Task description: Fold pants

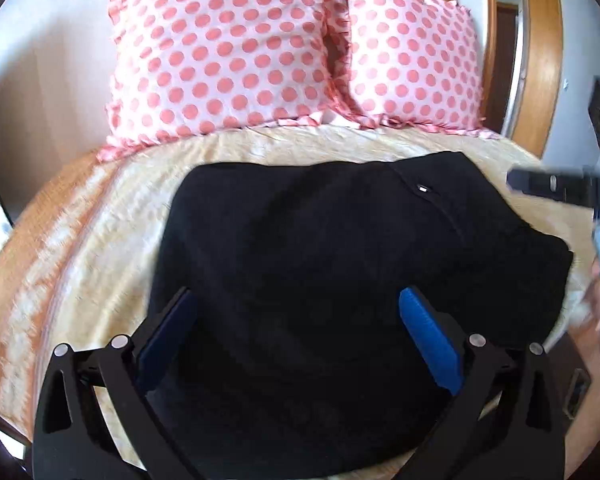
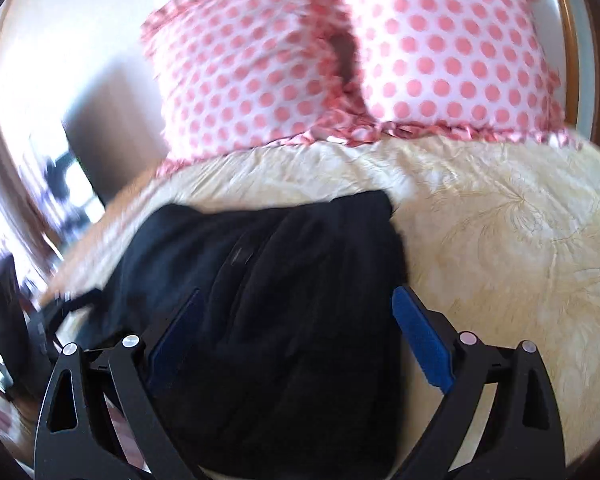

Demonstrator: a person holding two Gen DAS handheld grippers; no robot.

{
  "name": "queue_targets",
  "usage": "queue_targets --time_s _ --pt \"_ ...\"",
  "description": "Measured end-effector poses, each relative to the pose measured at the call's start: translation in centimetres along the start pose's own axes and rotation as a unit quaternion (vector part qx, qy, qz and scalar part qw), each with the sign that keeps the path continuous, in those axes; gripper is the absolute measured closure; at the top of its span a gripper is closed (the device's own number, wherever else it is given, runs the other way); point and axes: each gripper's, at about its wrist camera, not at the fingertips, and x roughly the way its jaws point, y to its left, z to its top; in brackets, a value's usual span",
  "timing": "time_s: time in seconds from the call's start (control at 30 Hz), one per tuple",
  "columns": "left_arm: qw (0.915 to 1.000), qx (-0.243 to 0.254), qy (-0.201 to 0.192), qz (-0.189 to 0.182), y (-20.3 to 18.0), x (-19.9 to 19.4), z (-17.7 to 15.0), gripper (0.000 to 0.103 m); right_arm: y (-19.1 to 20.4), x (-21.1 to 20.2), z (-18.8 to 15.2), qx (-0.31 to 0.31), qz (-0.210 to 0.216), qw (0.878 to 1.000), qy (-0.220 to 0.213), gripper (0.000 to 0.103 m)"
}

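Note:
The black pants (image 1: 340, 264) lie folded in a compact bundle on the cream bedspread (image 1: 112, 216). My left gripper (image 1: 298, 300) is open, its blue-padded fingers (image 1: 424, 328) spread wide over the near part of the bundle. In the right wrist view the pants (image 2: 284, 280) lie under my right gripper (image 2: 296, 300), which is also open with its fingers (image 2: 416, 332) wide apart; the right finger is near the bundle's right edge. The right gripper shows blurred at the right edge of the left wrist view (image 1: 556, 188). Neither gripper holds cloth.
Two pink polka-dot pillows (image 1: 220, 52) (image 1: 412, 60) stand at the head of the bed. A wooden door frame (image 1: 540, 60) is at the far right. Bare bedspread (image 2: 520, 232) lies right of the pants. Dark furniture (image 2: 88, 152) shows blurred at left.

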Motion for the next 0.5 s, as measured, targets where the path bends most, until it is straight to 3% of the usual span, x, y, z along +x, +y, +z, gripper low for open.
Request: queue_targets --time_s 0.2,0.3,0.5 --pt "0.9992 -0.005 0.039 -0.006 -0.1 1.9 -0.1 0.002 -2.7 4.5 2.5 0.027 0.003 0.997 0.069 0.011" --pt "0.9993 -0.002 0.037 -0.005 -0.1 1.9 -0.4 0.002 -3.3 6.1 2.9 0.032 0.002 0.994 0.1 0.014" --pt "0.9993 -0.005 0.033 -0.013 0.1 1.9 -0.7 0.002 -2.7 7.3 3.1 -0.01 0.008 0.993 0.119 0.029"
